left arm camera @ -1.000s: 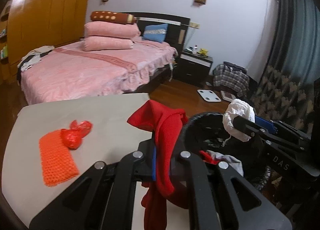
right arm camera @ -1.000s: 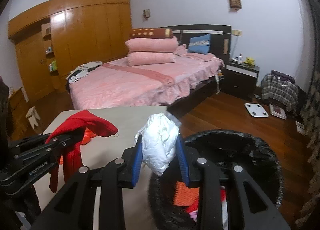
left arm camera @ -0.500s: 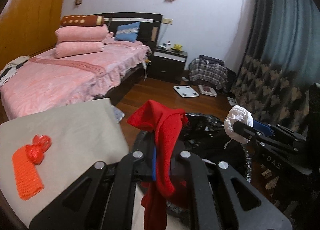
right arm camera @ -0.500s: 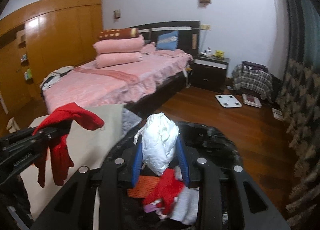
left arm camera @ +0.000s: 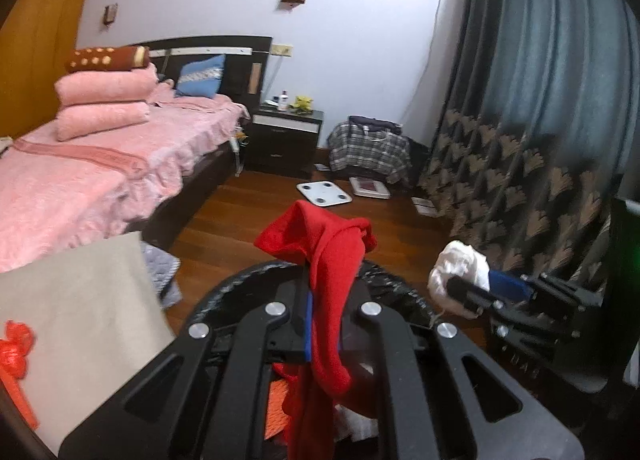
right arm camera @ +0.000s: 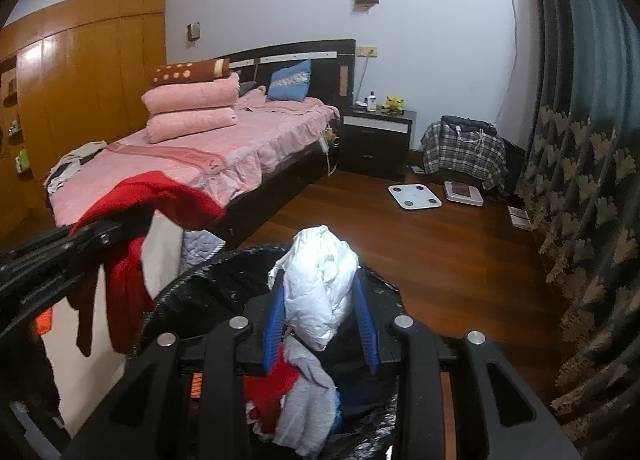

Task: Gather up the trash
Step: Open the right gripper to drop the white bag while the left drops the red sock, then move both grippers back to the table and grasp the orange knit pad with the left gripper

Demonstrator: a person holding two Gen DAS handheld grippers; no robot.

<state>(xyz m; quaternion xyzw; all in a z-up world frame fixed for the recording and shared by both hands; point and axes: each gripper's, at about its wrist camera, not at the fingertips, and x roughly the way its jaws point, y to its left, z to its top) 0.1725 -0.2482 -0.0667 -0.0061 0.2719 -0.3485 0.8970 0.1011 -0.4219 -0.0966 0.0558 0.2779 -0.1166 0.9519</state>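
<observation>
My left gripper is shut on a red cloth that drapes down over the black-lined trash bin. My right gripper is shut on a crumpled white wad, also above the bin. Red, grey and orange scraps lie inside the bin. In the left wrist view the right gripper and its white wad hang at the bin's right side. In the right wrist view the left gripper with the red cloth is at the left.
The beige table at the left carries an orange net and red plastic scrap. A pink bed, a dark nightstand, a white scale on the wood floor and a patterned curtain surround the bin.
Both grippers have swung right, off the table and over the bin, each still holding its piece. The table and orange scraps have slid to the left edge.
</observation>
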